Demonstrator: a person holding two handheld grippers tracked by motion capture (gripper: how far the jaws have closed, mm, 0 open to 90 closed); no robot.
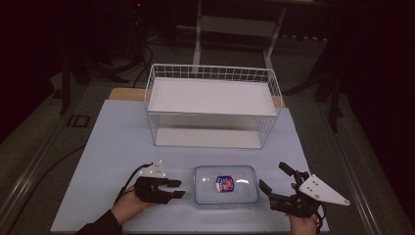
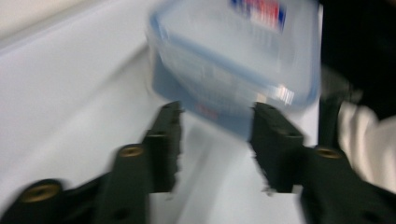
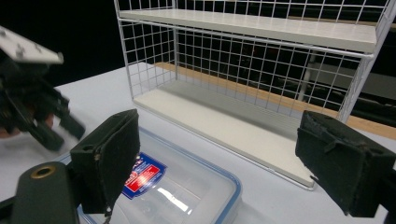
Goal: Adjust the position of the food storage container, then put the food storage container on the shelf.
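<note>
Two claws flank plastic box (image 1: pixel 226 185): left claw (image 1: pixel 177 188) just beside, right claw (image 1: pixel 275 183) near

The left gripper (image 1: pixel 177 189) is lying low at the near left of the table, gripped from behind by the person's left hand (image 1: pixel 128 201), with its two black jaws pointing right and standing partly apart with nothing between them; the left forearm is coming in from the near edge in a dark sleeve. The right gripper (image 1: pixel 275 180) is sitting at the near right, held by the right hand (image 1: pixel 304 223), its jaws spread wide and angling toward the far left with nothing between the pads, and its grey three-cornered plate is tilting outward to the right.
</note>
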